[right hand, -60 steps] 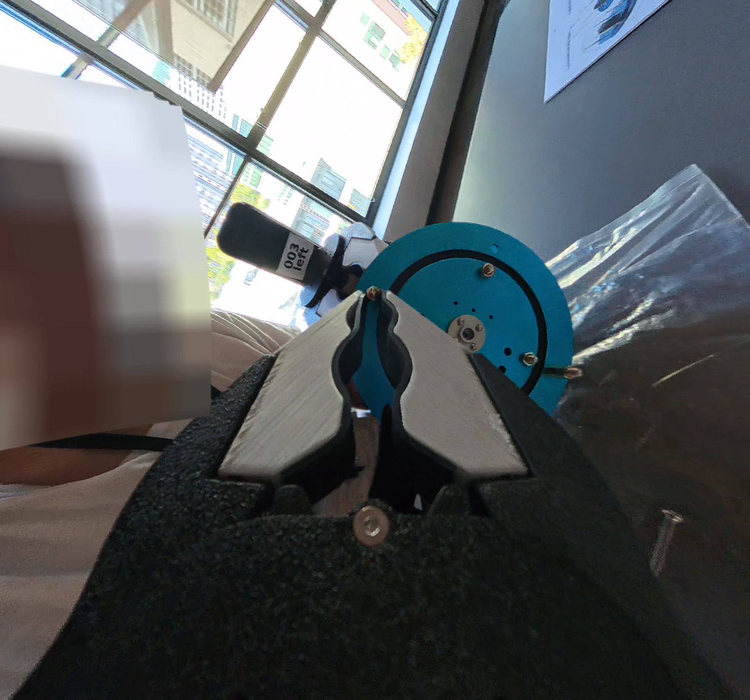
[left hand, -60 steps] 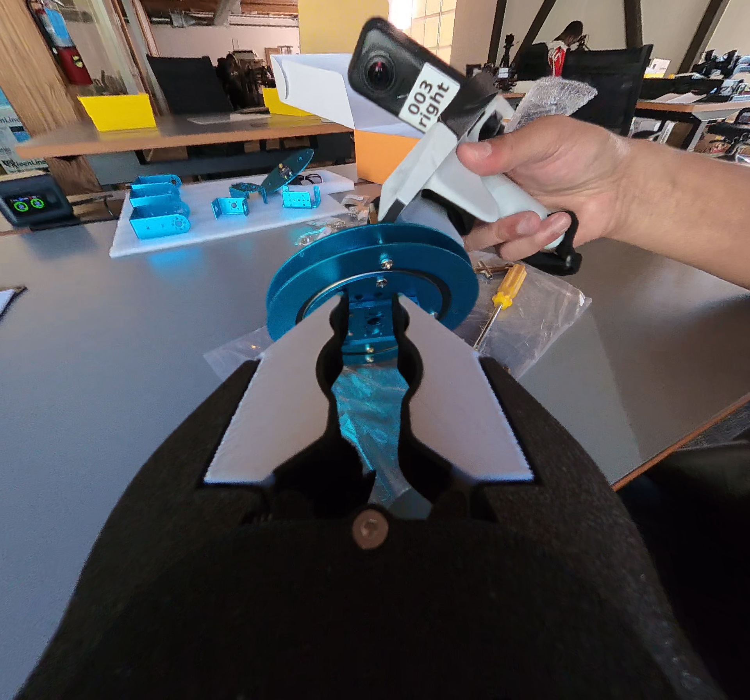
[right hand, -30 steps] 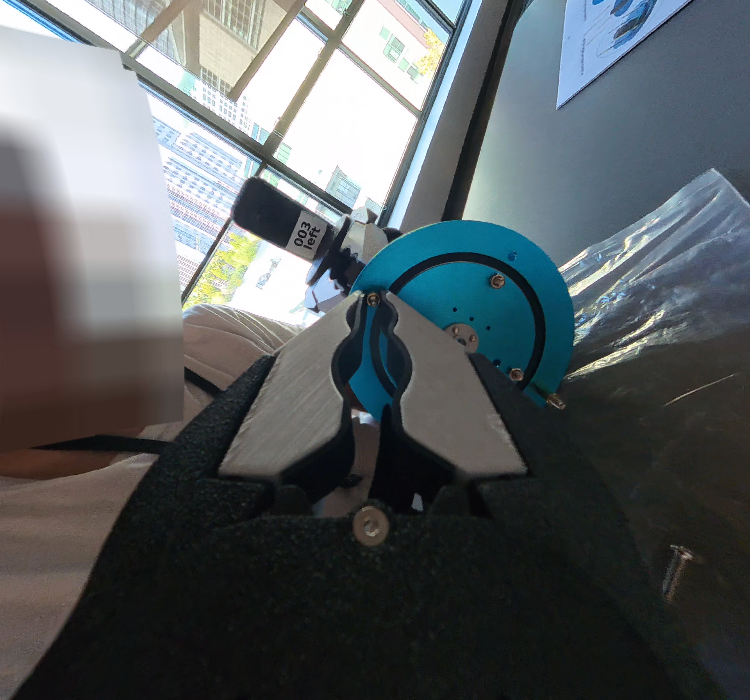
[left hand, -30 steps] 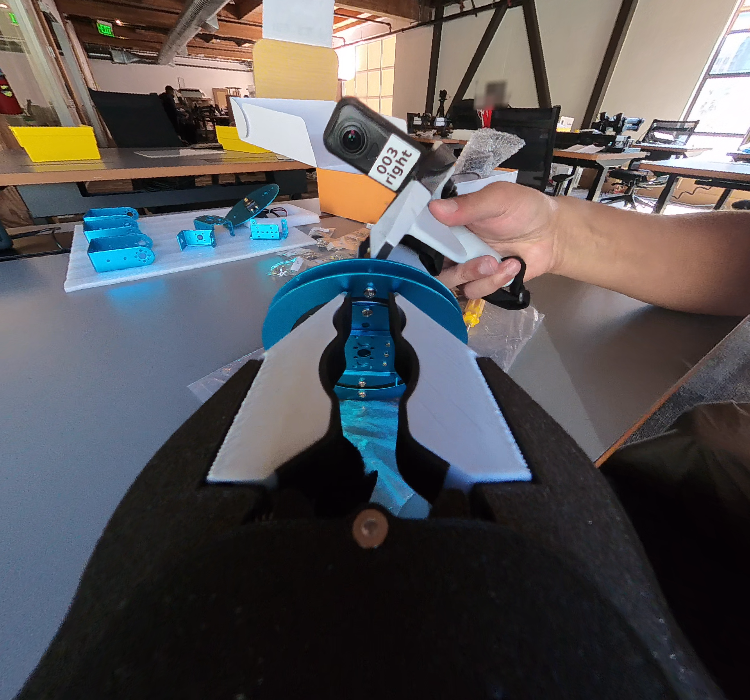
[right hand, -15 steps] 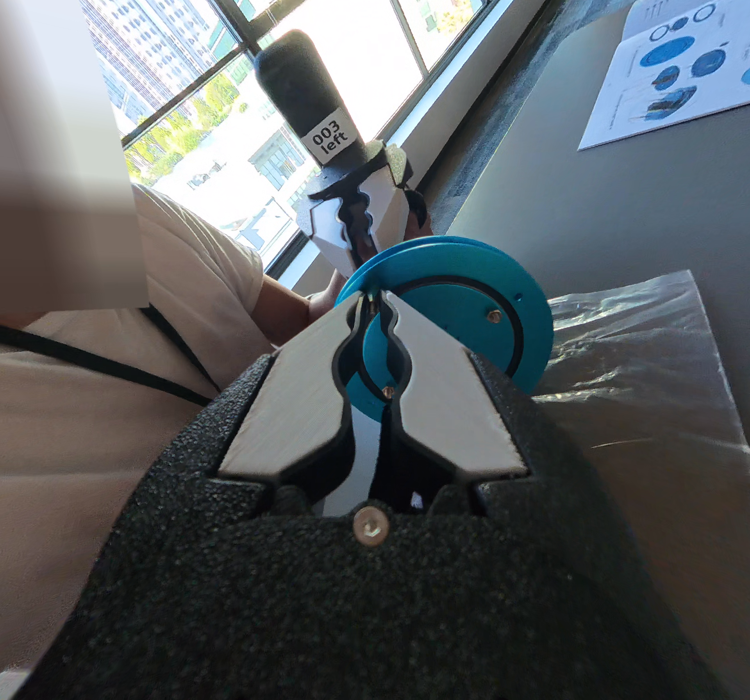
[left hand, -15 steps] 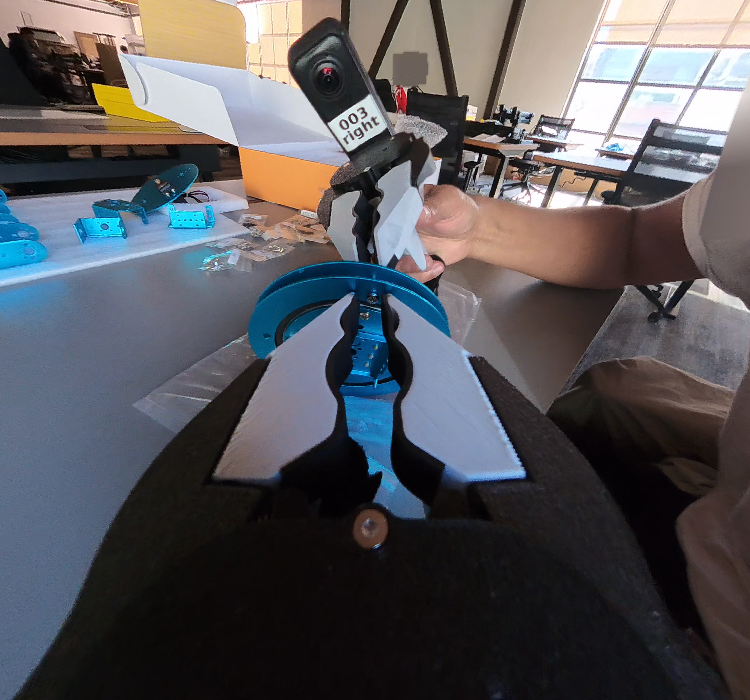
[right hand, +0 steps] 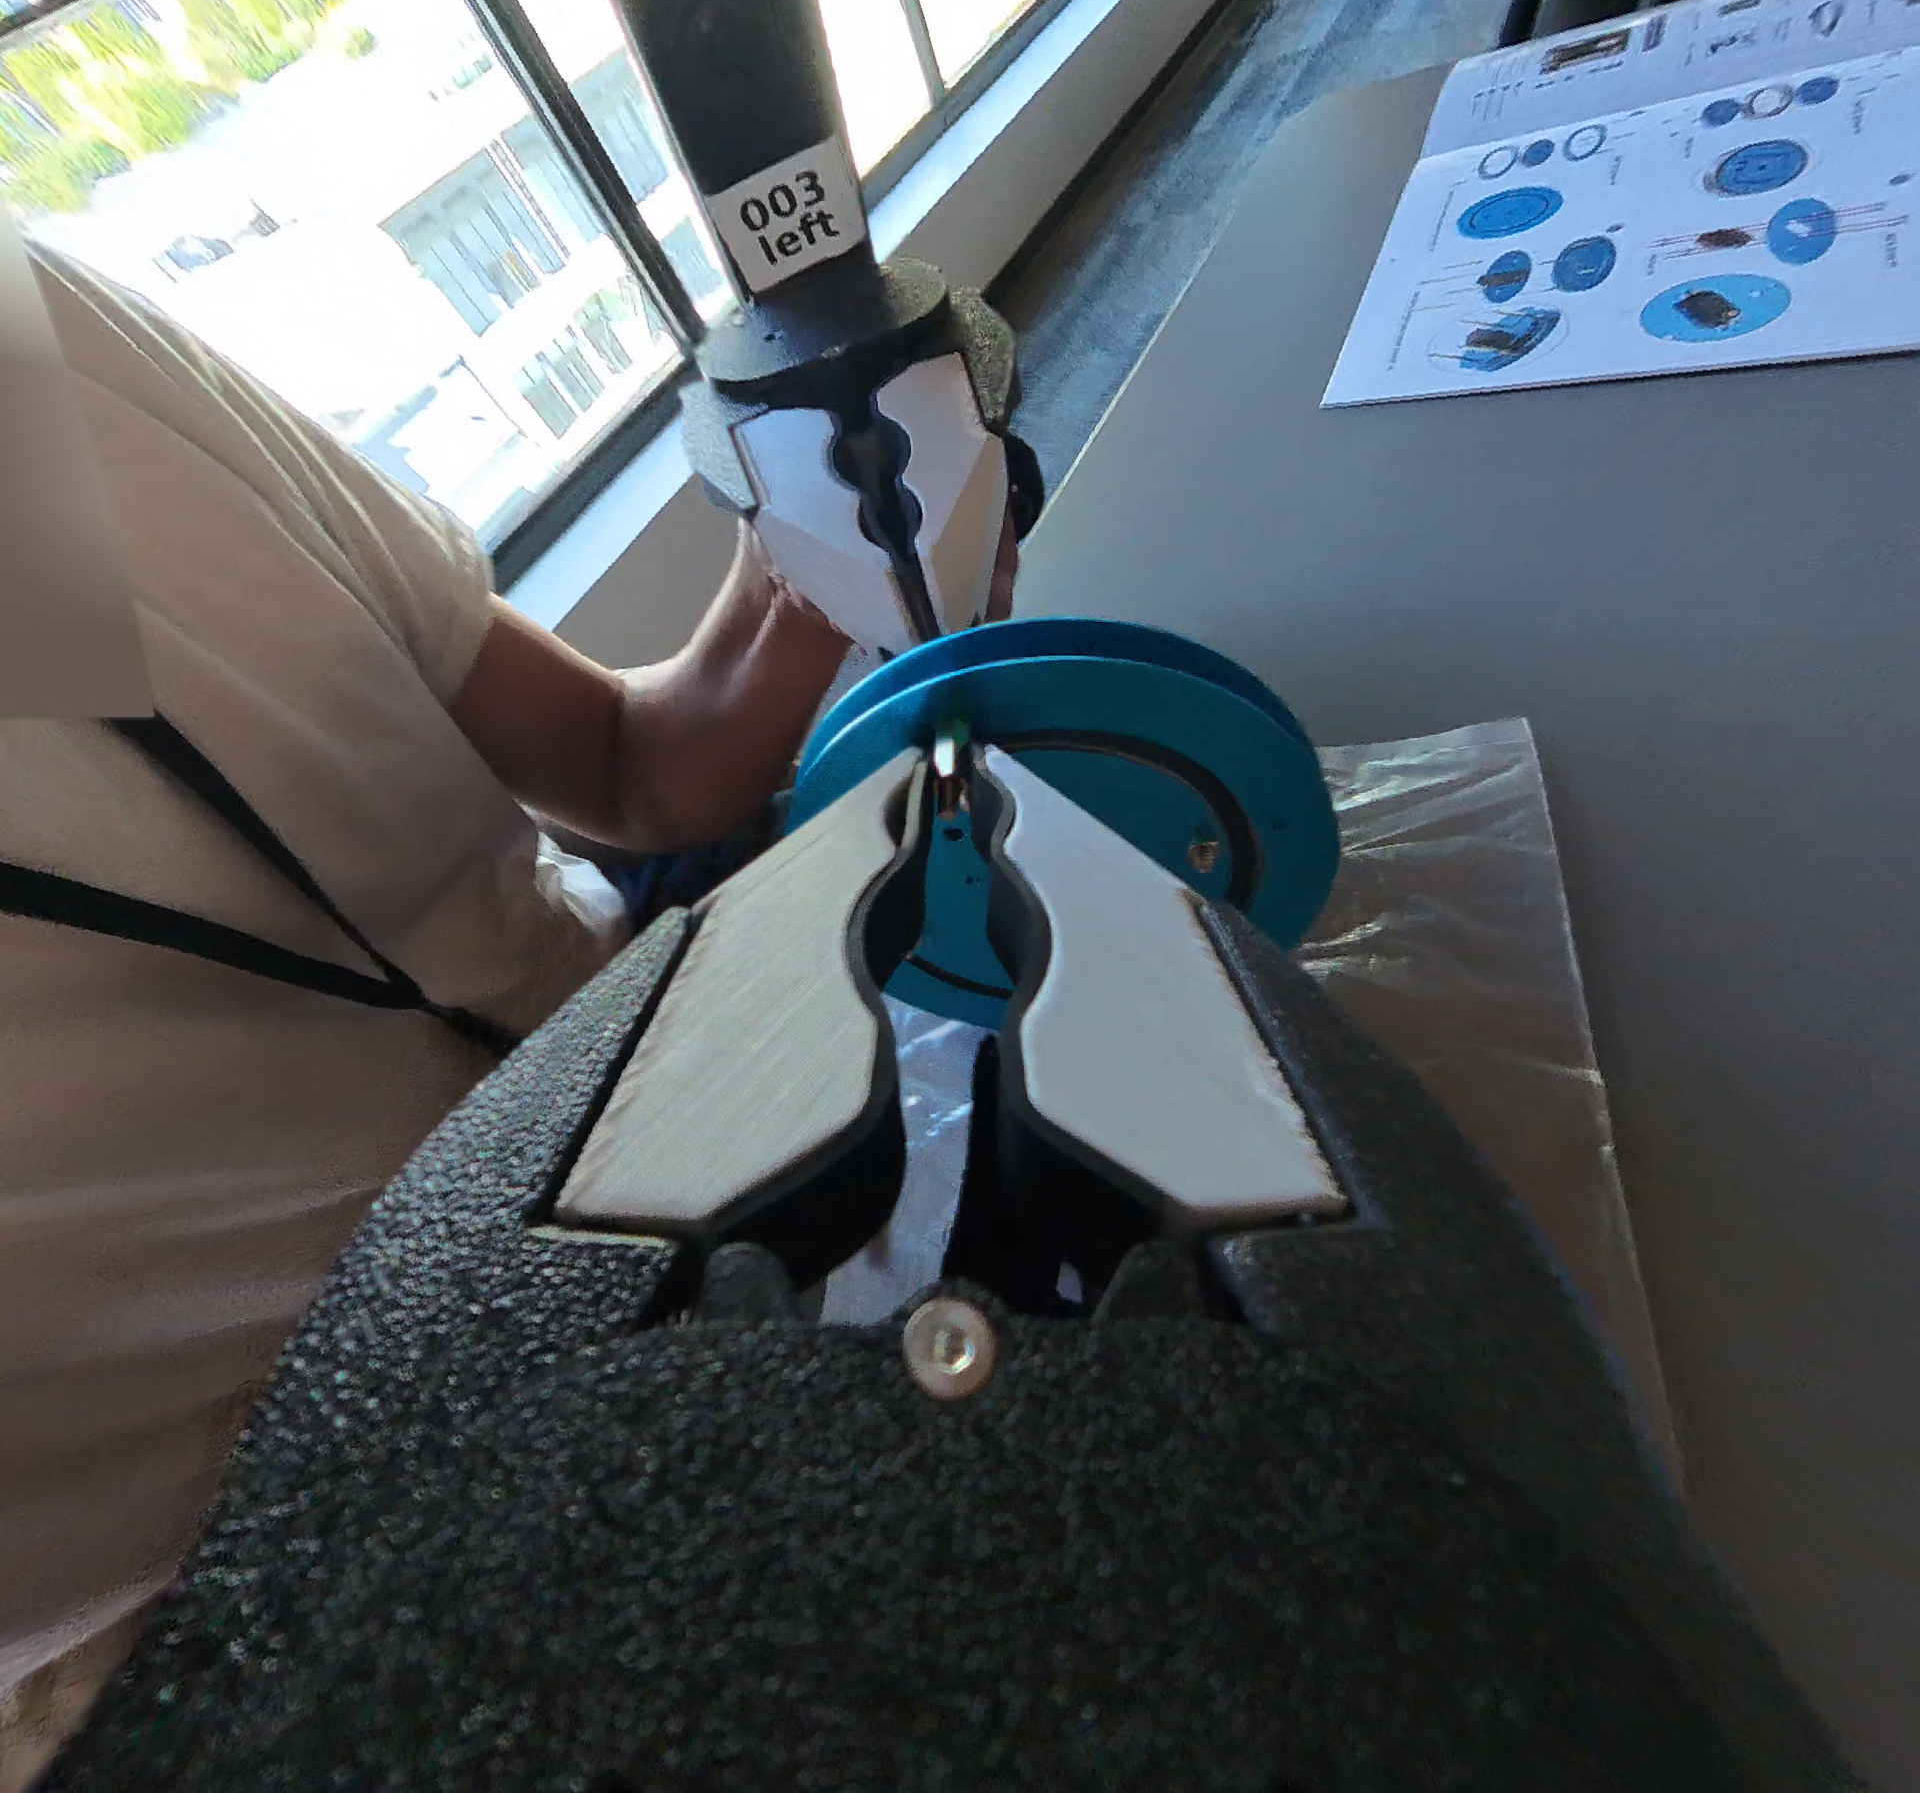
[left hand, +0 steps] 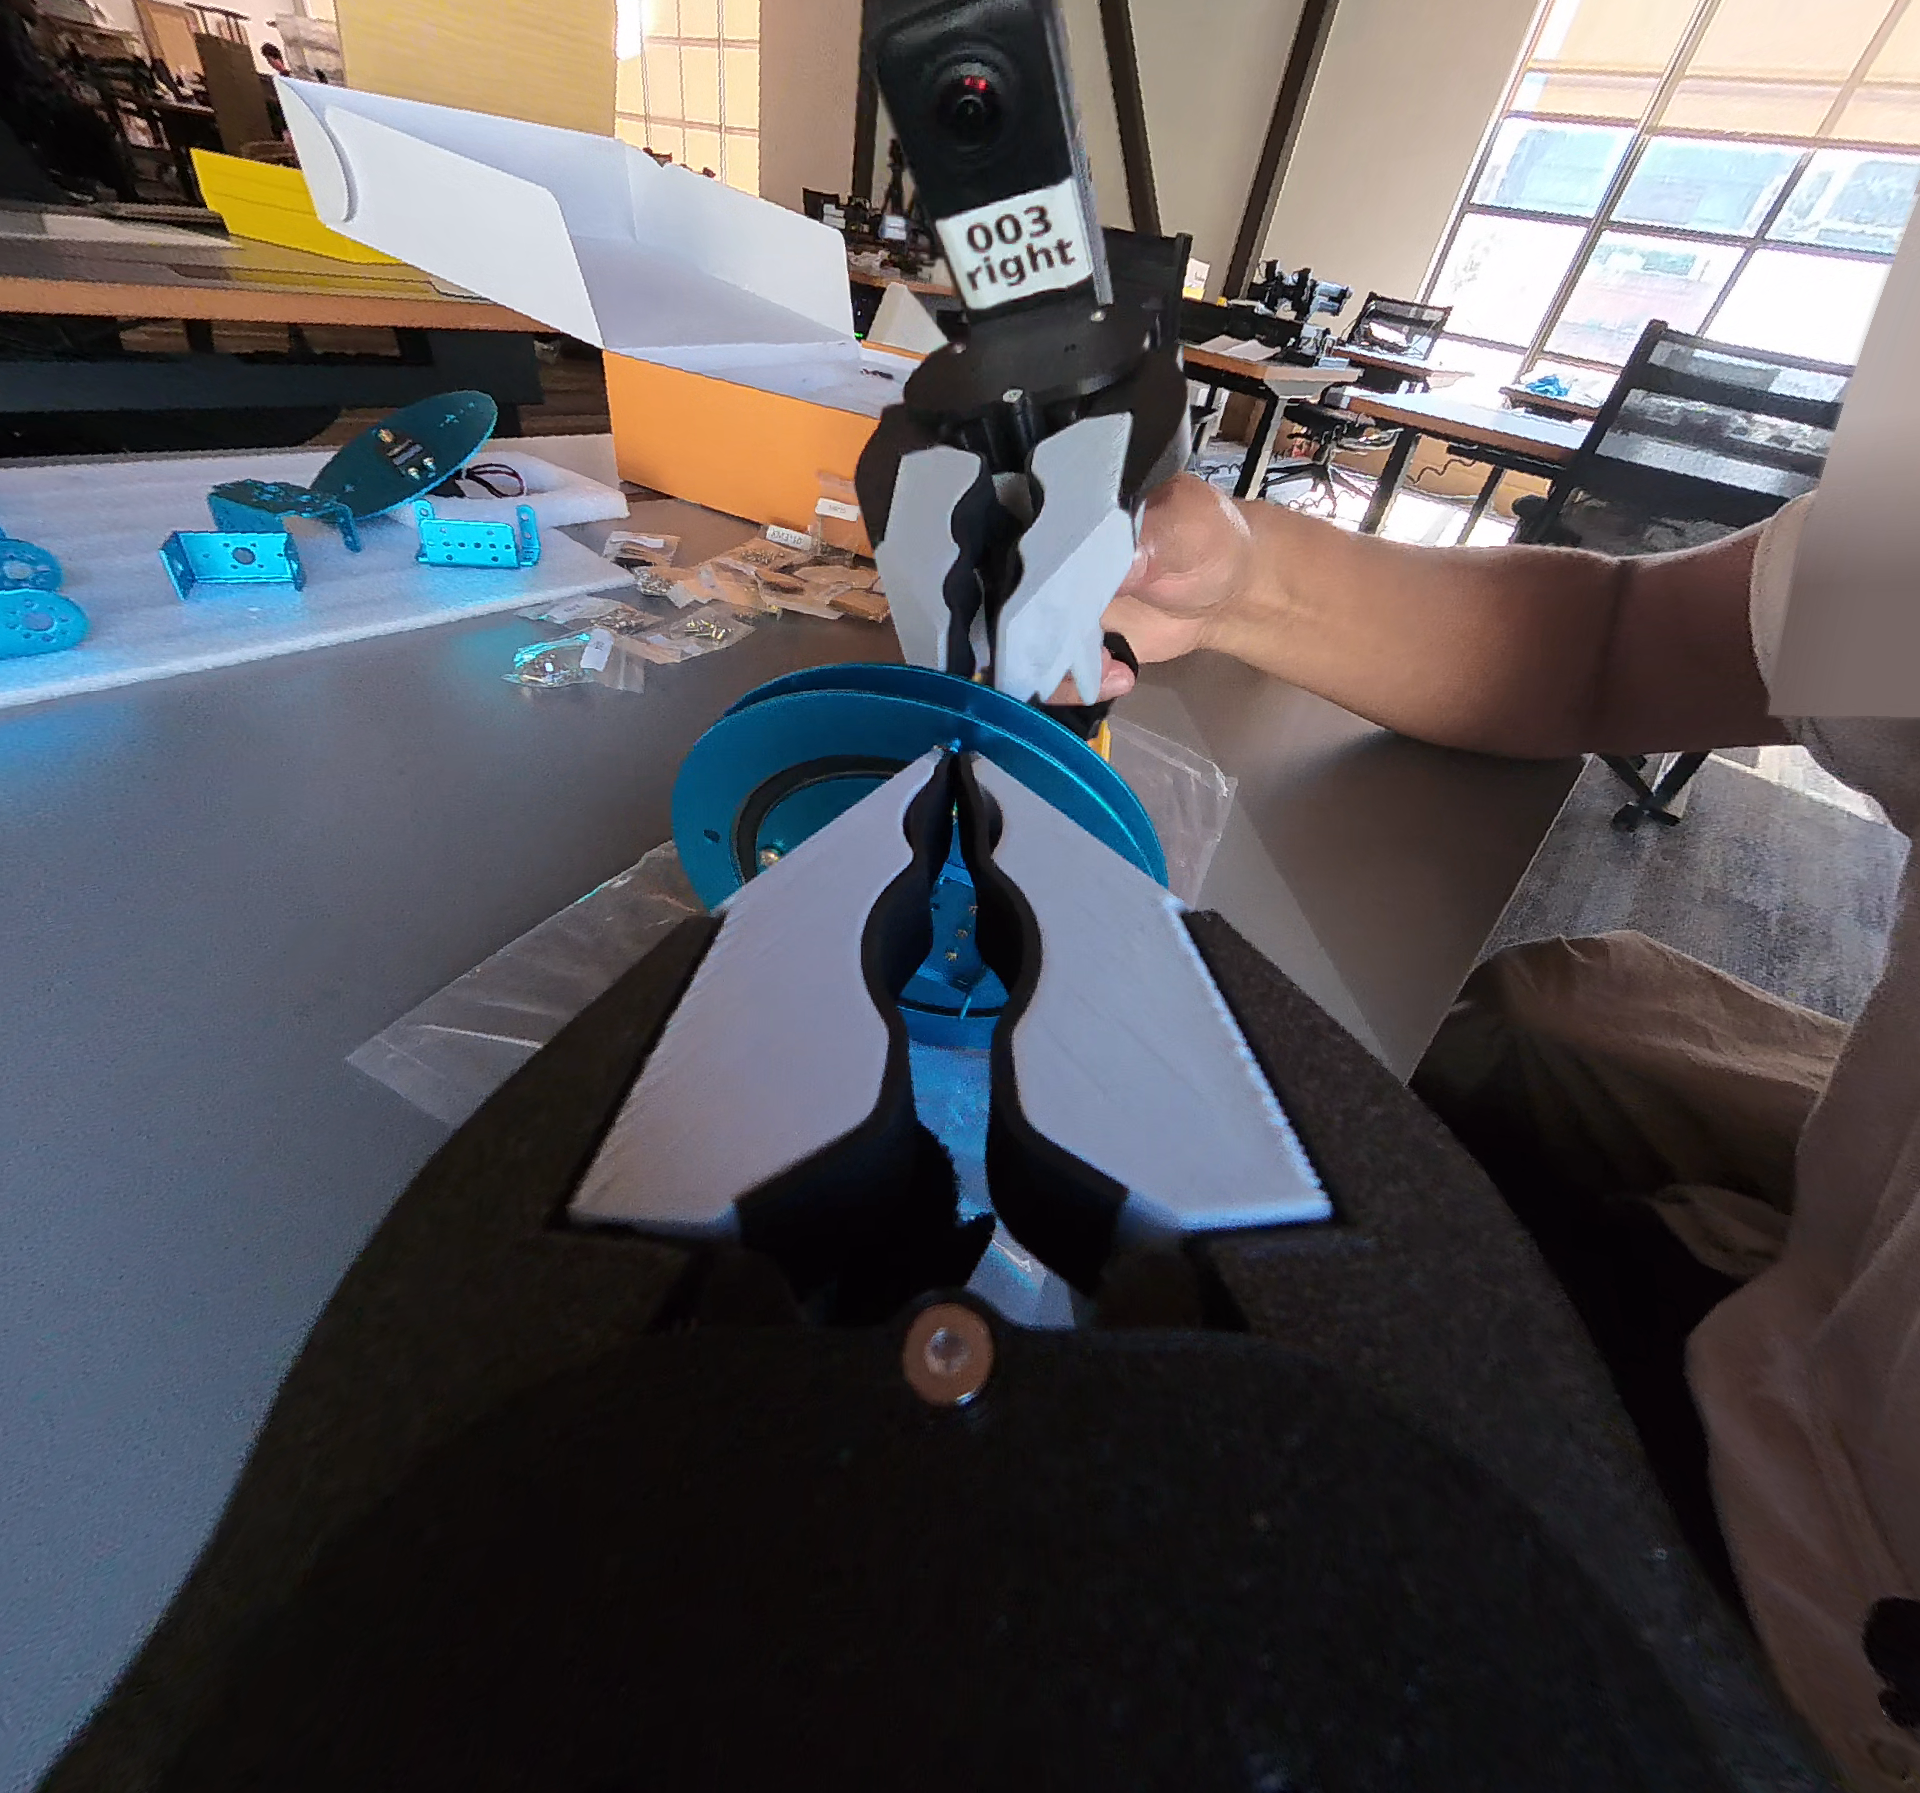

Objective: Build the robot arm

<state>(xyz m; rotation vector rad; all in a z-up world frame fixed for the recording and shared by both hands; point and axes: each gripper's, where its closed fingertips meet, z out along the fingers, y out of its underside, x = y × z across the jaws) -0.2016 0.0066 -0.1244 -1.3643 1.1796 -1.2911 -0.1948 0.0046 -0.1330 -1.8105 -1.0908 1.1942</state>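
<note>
A blue metal assembly of two round plates stacked with a gap [left hand: 831,756] is held just above a clear plastic bag [right hand: 1455,922] on the grey table. My left gripper [left hand: 951,758] is shut on the rim of the plate nearest it, with the fingertips almost touching. My right gripper [right hand: 951,767] is shut on the opposite rim, where a small brass screw shows between its tips. The two grippers face each other across the assembly. The right gripper [left hand: 1003,673] shows in the left wrist view, and the left gripper [right hand: 920,621] shows in the right wrist view.
A white foam sheet [left hand: 312,621] carries several blue brackets. An orange box with an open white lid [left hand: 727,455] and small bags of screws [left hand: 644,631] lie behind. An instruction sheet [right hand: 1662,216] lies on the table. The table edge [left hand: 1475,912] and the person's body are close. Left and right tips are no more than a few centimetres apart.
Both grippers swung round until they face each other head-on. The assembly tipped from face-on to nearly edge-on. My left jaws narrowed from around the blue bracket to the plate's rim.
</note>
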